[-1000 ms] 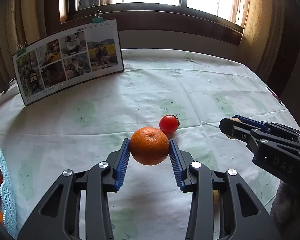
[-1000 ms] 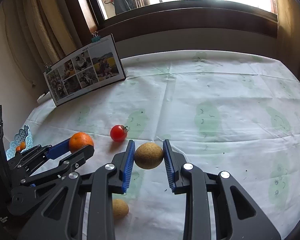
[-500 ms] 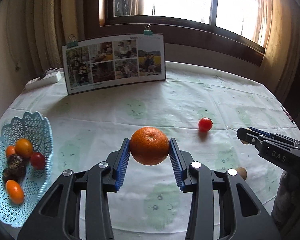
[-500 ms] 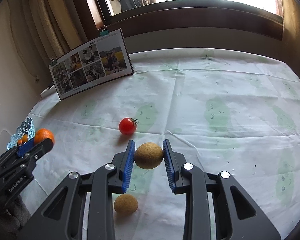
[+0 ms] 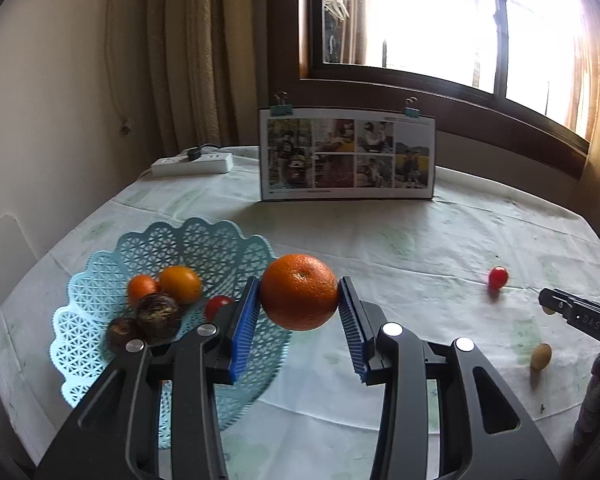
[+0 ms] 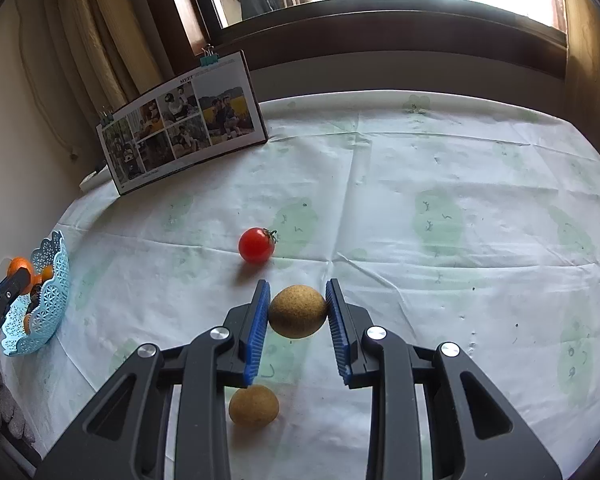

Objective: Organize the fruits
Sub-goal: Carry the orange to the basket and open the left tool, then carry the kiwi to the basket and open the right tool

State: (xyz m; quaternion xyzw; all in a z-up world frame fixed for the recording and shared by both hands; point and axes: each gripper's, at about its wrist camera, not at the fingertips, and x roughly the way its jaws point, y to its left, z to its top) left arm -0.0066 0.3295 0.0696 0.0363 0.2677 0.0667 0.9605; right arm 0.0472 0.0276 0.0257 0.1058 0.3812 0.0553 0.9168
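Note:
My left gripper (image 5: pixel 299 312) is shut on an orange (image 5: pixel 299 291), held in the air just right of a light-blue lattice basket (image 5: pixel 204 240). The basket holds two small oranges, two dark fruits and a red tomato (image 5: pixel 217 305). My right gripper (image 6: pixel 297 317) is shut on a brown kiwi-like fruit (image 6: pixel 297 311), raised above the table. A second brown fruit (image 6: pixel 253 405) lies on the cloth beneath it. A red cherry tomato (image 6: pixel 256 245) sits on the cloth just beyond. The basket (image 6: pixel 48 308) appears at the far left of the right wrist view, with the left gripper tip beside it.
A photo board (image 5: pixel 347 155) with clips stands at the back of the table under the window. A white power strip (image 5: pixel 192 165) lies at the back left near the wall. The pale green tablecloth (image 6: pixel 440 208) covers the round table.
My left gripper has swung left with the orange, bringing the basket into full view beside it. The right gripper keeps the brown fruit and has shifted only slightly.

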